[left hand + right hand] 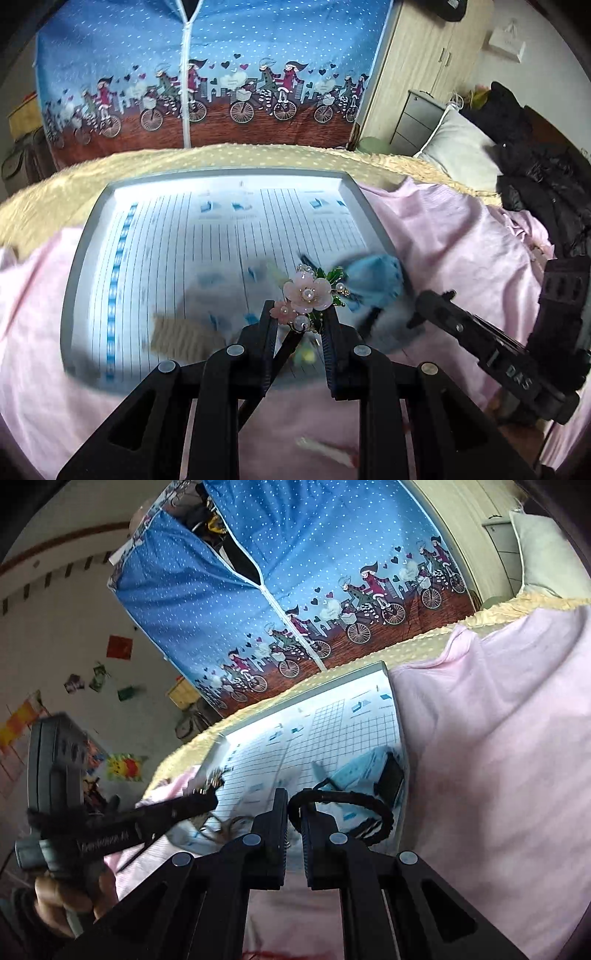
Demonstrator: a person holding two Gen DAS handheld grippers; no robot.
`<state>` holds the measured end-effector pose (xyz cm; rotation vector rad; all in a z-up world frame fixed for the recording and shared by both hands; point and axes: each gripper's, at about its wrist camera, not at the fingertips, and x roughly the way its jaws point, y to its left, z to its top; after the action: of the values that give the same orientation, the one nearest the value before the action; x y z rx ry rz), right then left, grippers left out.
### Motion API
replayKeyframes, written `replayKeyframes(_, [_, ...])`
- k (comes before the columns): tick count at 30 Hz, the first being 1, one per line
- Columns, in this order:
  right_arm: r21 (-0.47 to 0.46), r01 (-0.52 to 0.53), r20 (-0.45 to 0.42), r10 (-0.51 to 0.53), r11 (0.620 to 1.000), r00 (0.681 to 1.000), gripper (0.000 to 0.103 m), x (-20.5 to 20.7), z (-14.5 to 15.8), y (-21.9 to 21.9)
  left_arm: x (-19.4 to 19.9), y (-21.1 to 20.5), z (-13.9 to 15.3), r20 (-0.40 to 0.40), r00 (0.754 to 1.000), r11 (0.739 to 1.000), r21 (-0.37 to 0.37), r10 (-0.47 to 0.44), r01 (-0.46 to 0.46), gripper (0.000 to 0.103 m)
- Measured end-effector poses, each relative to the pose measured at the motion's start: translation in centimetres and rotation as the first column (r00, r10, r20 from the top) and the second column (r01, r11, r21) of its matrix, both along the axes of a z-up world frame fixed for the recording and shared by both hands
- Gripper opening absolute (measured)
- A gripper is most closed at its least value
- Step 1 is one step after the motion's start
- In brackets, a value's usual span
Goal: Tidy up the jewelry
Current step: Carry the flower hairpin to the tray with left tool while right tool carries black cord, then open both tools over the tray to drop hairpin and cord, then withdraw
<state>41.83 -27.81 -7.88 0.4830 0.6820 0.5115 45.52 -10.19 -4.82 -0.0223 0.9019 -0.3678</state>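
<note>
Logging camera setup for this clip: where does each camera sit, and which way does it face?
Left wrist: on the left gripper, looking along fingers shut on a flower hairpin over the tray; the right gripper shows at right.
Right wrist: on the right gripper, tilted, its fingers on a black bracelet; a hand shows at lower left.
Shared: tray, pink blanket, blue wardrobe cover.

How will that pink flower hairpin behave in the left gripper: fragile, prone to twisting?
Likely fragile: the flower hairpin has thin petals and small pearls. Probably top-heavy, since the ornament sits above the left gripper, so it may pivot between the fingers. Its stem looks thin and stiff.
</note>
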Motion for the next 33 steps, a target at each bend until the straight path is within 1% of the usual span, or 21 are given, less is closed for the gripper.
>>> replayKeyframes(3, [-0.029,-0.01,-0.022,0.009,1.0,1.0,0.008,1.1,-1.0,0.5,1.8,-0.2,-1.7,-0.008,1.0,0.999,0.018,0.029,-0.029,0.019])
replayKeyframes(6, [-0.049,-0.014,-0.037,0.012,0.999,0.999,0.009,1.5,-1.6,0.8,3.2,0.5,-3.7,-0.053,0.997,0.998,-0.02,0.063,-0.064,0.019])
replayKeyframes(10, [-0.06,-0.013,-0.048,0.01,0.998,0.999,0.009,1.6,-1.7,0.6,3.7,1.5,-4.5,-0.077,0.992,0.993,-0.051,0.098,-0.102,0.02])
replayKeyframes(12, [-0.067,-0.014,-0.049,0.01,0.998,0.999,0.009,1.6,-1.6,0.6,3.8,1.9,-4.8,-0.104,0.986,0.99,-0.037,0.132,-0.136,0.022])
replayKeyframes(13, [-0.07,-0.014,-0.05,0.01,0.997,0.999,0.01,1.6,-1.5,0.6,3.7,2.1,-4.5,-0.112,0.984,0.989,-0.039,0.14,-0.145,0.026])
replayKeyframes(14, [-0.071,-0.017,-0.051,0.013,0.997,0.999,0.015,1.5,-1.5,0.6,3.6,2.3,-4.3,-0.116,0.983,0.988,-0.046,0.144,-0.15,0.033])
replayKeyframes(15, [-0.073,-0.018,-0.054,0.014,0.997,0.998,0.018,1.5,-1.5,0.6,3.5,2.6,-4.0,-0.115,0.982,0.986,-0.056,0.149,-0.156,0.037])
replayKeyframes(17, [-0.078,-0.019,-0.058,0.014,0.997,0.998,0.027,1.4,-1.5,0.7,3.1,3.2,-3.2,-0.1,0.98,0.98,-0.075,0.174,-0.182,0.051])
replayKeyframes(18, [-0.078,-0.021,-0.06,0.017,0.997,0.998,0.028,1.4,-1.5,0.7,2.9,3.4,-2.8,-0.092,0.978,0.978,-0.078,0.186,-0.193,0.054])
replayKeyframes(19, [-0.078,-0.023,-0.063,0.018,0.997,0.998,0.032,1.4,-1.5,0.7,2.7,3.7,-2.2,-0.081,0.977,0.975,-0.09,0.197,-0.204,0.057])
replayKeyframes(22, [-0.075,-0.024,-0.066,0.019,0.997,0.998,0.046,1.2,-1.2,0.8,1.8,4.7,-1.0,-0.072,0.976,0.971,-0.114,0.203,-0.211,0.058])
replayKeyframes(24, [-0.075,-0.025,-0.068,0.02,0.997,0.997,0.056,1.1,-1.0,0.8,1.1,5.2,-0.3,-0.062,0.975,0.969,-0.114,0.215,-0.221,0.06])
replayKeyframes(25, [-0.077,-0.025,-0.07,0.02,0.997,0.997,0.065,1.0,-0.9,0.8,0.6,5.6,0.0,-0.053,0.973,0.967,-0.109,0.226,-0.231,0.062])
replayKeyframes(26, [-0.077,-0.027,-0.069,0.021,0.997,0.997,0.069,0.8,-0.7,0.9,0.1,5.9,0.3,-0.049,0.97,0.965,-0.105,0.238,-0.242,0.063])
replayKeyframes(27, [-0.077,-0.032,-0.068,0.026,0.997,0.997,0.07,0.5,-0.5,1.0,-0.3,6.2,0.6,-0.047,0.968,0.962,-0.104,0.248,-0.252,0.064])
replayKeyframes(28, [-0.081,-0.035,-0.064,0.03,0.996,0.997,0.074,0.2,-0.2,1.0,-0.9,6.5,0.9,-0.043,0.963,0.957,-0.108,0.264,-0.268,0.064])
replayKeyframes(29, [-0.088,-0.038,-0.056,0.033,0.995,0.998,0.082,-0.1,0.1,1.1,-1.5,6.8,1.1,-0.041,0.96,0.954,-0.111,0.276,-0.278,0.064])
replayKeyframes(30, [-0.097,-0.04,-0.041,0.036,0.995,0.998,0.085,-0.6,0.6,1.2,-2.1,7.1,1.5,-0.037,0.957,0.95,-0.117,0.288,-0.29,0.064])
replayKeyframes(32, [-0.115,-0.038,-0.013,0.037,0.993,0.999,0.099,-1.5,1.4,1.3,-3.1,7.5,2.1,-0.031,0.952,0.945,-0.113,0.305,-0.307,0.069])
replayKeyframes(33, [-0.123,-0.038,0.006,0.039,0.992,0.999,0.101,-2.1,1.9,1.4,-3.8,7.6,2.5,-0.022,0.949,0.943,-0.112,0.314,-0.315,0.07])
